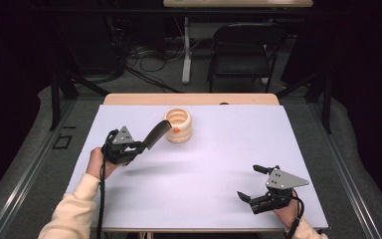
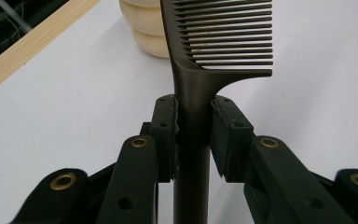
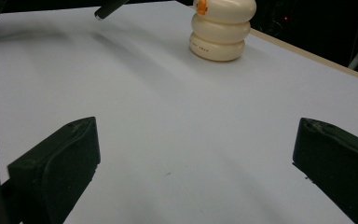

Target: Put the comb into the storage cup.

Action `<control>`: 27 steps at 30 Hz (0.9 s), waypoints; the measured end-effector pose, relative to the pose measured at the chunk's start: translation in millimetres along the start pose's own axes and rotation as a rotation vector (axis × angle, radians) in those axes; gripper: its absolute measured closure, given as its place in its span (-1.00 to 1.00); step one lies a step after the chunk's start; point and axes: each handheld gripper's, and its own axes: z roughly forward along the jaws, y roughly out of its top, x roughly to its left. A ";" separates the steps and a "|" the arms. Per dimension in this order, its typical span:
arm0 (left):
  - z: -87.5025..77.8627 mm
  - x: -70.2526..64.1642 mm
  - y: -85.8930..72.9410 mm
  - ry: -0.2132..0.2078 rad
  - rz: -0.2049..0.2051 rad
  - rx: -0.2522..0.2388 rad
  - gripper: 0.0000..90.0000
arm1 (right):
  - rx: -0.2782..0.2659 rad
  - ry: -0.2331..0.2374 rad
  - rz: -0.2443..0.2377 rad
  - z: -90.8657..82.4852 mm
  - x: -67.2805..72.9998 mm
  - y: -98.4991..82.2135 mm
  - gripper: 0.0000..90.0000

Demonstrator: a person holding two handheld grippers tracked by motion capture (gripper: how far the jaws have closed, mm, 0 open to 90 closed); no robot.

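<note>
Comb (image 2: 214, 46): far end of teeth runs off the top edge in the left gripper view; handle's near end is hidden between the jaws of the left hand-held gripper (image 2: 193, 126). Cream ribbed holder (image 2: 144, 28): cut at the top edge, right part behind the comb. In the right gripper view the holder (image 3: 221, 30) loses its top; print on the lowest ring too small to read.

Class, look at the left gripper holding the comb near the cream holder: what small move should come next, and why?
Probably ease the left gripper forward and tip the comb down into the cream holder. The comb is clamped by its handle, its far end already at the holder's open rim, while the right gripper rests open, well away.
</note>
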 end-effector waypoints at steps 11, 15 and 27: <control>0.6 1.4 0.1 0.026 -0.041 -0.015 0.61 | 0.001 0.001 0.002 0.4 -0.1 -0.1 -1.00; 0.9 2.5 -0.4 0.040 -0.058 -0.025 0.61 | 0.003 0.001 0.001 0.5 -0.2 -0.2 -1.00; 0.6 6.1 -1.1 0.095 -0.108 -0.057 0.61 | 0.004 0.002 0.002 0.8 -0.1 -0.3 -1.00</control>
